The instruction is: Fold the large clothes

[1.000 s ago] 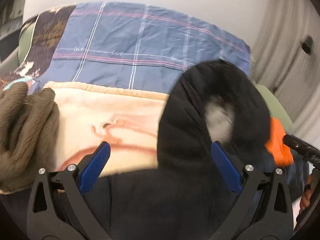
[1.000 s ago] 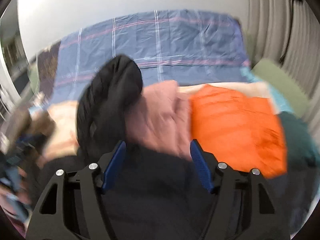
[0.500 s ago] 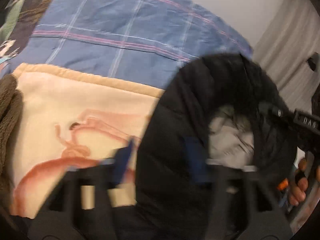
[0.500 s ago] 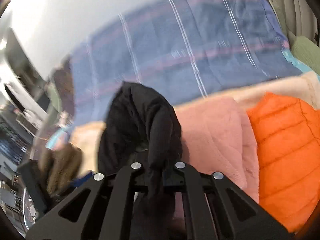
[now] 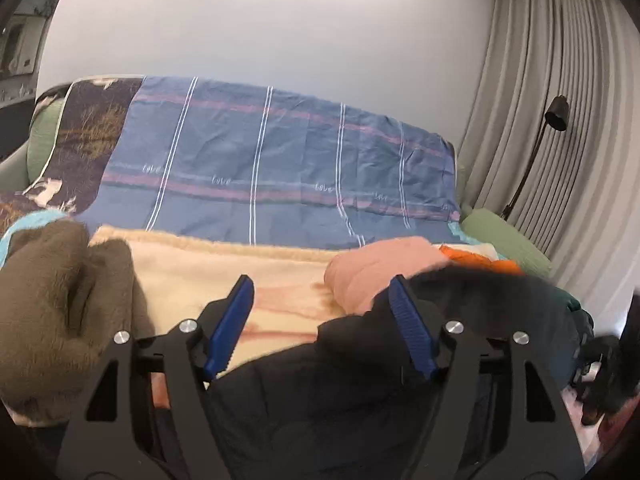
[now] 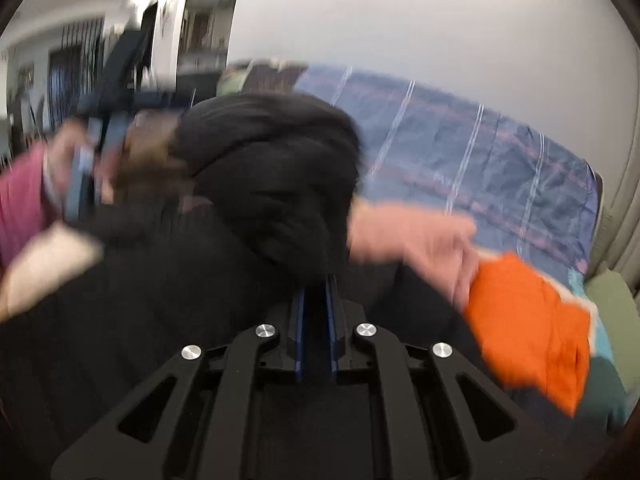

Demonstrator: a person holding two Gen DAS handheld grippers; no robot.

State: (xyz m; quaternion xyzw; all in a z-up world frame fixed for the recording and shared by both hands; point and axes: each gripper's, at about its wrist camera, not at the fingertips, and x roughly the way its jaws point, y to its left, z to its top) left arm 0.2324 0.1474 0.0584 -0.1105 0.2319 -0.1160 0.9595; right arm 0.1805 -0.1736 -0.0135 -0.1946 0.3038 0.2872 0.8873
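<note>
While the black jacket sprawls across the sofa seat, its bulk lies ahead of the right gripper, whose nearly shut jaws are easing apart yet pinch its fabric. Left gripper is opening wide, empty, with the jacket's edge just under its right-hand finger.

White wall, grey curtains, floor lamp.

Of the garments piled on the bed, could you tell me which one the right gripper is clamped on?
The black padded jacket, between the right gripper pads; pink and orange ones lie untouched.
</note>
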